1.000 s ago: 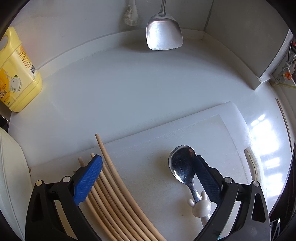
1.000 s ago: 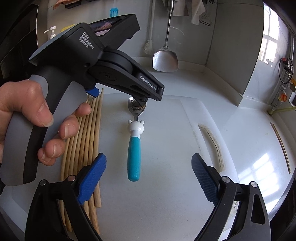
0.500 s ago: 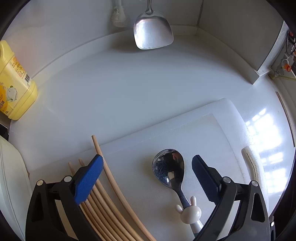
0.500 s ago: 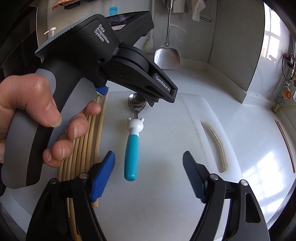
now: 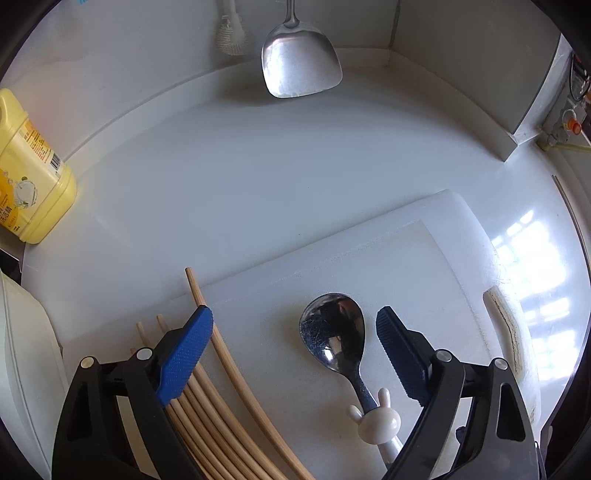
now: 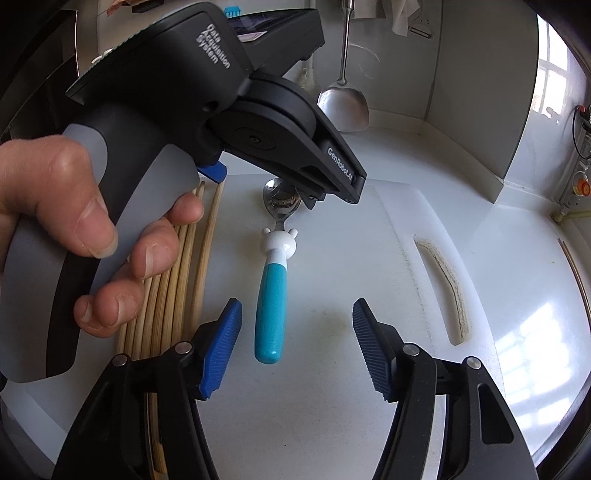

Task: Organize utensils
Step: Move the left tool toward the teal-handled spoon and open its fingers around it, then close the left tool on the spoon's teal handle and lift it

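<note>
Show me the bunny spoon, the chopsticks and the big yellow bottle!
bunny spoon (image 6: 271, 310), right wrist view, teal handle.
chopsticks (image 5: 236, 373), left wrist view, shaft of the outermost stick.
yellow bottle (image 5: 26, 177), left wrist view, labelled side.

White counter (image 5: 258, 177) everywhere, glossy, with a little upstand running round the back at 12 o'clock where it meets the pale wall (image 5: 129, 55). A grey panel (image 5: 472, 55) makes the corner at 1 o'clock. Hanging on the wall: a steel spatula (image 5: 301, 62) and a white brush (image 5: 231, 35) just left of it. A yellow jug (image 5: 26, 173) sits at 9 o'clock against the upstand. Over at 3 o'clock there's a window (image 6: 554, 77) in the right view, and its bright grid of daylight bounces off the counter at 4 o'clock. A red knob (image 6: 583, 187) on some fitting sits below the window.
</note>
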The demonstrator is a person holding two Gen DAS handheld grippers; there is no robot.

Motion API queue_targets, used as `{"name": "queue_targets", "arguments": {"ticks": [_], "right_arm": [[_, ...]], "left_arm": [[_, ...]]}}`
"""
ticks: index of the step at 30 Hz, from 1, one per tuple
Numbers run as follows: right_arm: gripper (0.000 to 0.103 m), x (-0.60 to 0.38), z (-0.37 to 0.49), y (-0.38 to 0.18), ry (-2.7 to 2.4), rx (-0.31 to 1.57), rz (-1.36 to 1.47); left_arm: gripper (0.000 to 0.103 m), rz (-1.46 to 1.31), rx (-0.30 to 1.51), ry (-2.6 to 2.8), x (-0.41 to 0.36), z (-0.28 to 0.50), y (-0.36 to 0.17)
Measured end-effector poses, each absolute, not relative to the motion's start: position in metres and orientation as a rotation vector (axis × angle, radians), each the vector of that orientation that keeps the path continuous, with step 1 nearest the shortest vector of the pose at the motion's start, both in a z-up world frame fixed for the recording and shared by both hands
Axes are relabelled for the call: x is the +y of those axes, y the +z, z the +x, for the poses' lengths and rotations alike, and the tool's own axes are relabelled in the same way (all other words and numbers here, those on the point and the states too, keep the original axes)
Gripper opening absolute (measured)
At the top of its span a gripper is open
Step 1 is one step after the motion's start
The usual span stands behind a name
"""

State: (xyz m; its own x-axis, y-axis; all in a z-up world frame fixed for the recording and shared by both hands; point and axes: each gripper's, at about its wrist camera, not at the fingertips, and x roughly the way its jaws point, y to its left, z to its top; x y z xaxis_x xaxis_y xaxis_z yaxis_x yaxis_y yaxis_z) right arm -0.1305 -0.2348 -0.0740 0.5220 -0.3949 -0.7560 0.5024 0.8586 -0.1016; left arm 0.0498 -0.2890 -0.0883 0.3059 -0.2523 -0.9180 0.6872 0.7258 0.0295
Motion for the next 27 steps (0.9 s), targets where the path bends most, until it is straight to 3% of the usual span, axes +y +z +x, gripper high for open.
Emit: {"name": "queue_targets", "arguments": {"ticks": [13,19,27], "right_arm": [[0.049,-0.229,-0.131,-0.071,-0.517,0.869,0.151],[0.038,-0.224,-0.13,-0.069,-0.506,0.87,0.148],[0.022,-0.235,-0.129,-0.071,-0.506,0.871,0.143]], "left_arm": [[0.06,0.472,1.11,-0.708,-0.293,0.041,-0.086],[0.035,0.478,1.105,-0.731,-0.29,0.033,-0.08],[0.035,0.479,1.102,-0.733,-0.288,0.033,-0.079]]}}
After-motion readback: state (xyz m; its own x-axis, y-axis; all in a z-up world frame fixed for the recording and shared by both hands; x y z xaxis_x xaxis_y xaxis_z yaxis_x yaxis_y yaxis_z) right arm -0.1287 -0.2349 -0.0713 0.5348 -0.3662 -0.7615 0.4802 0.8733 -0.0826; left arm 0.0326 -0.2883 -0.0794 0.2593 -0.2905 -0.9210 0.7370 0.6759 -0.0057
